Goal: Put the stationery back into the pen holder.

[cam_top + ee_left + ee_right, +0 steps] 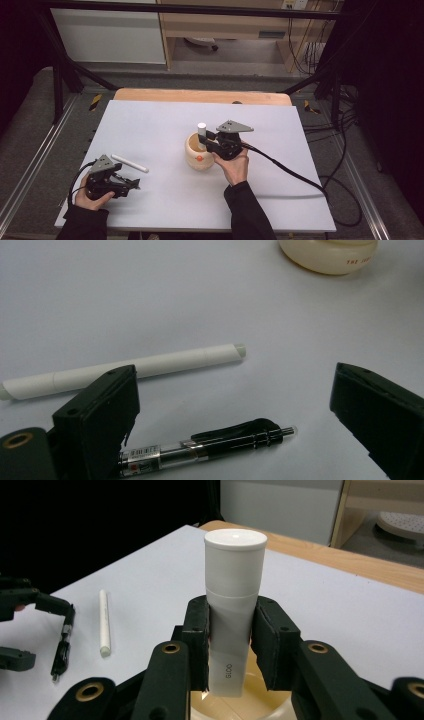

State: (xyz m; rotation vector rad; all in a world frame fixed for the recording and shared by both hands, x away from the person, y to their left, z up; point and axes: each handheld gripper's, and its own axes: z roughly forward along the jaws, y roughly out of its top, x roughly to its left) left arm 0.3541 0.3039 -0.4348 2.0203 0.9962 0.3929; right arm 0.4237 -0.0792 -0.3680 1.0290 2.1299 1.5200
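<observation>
A white glue stick [234, 580] stands upright between the jaws of my right gripper [234, 630], which is shut on its lower half just above a cream cup [250, 706]. In the high view the glue stick [201, 130] pokes out of the cup [196, 155] with the right gripper [207, 141] at its side. My left gripper [232, 390] is open low over the table, and a black pen [210, 445] lies between its jaws, untouched. A long white stick [125, 369] lies just beyond the pen. The left gripper [135, 186] sits at the table's front left.
The white table sheet [280, 170] has free room on the right and at the back. A wooden strip [200, 96] runs along the far edge. Cables [300, 177] trail from the right gripper off the right side. Black frame bars stand around the table.
</observation>
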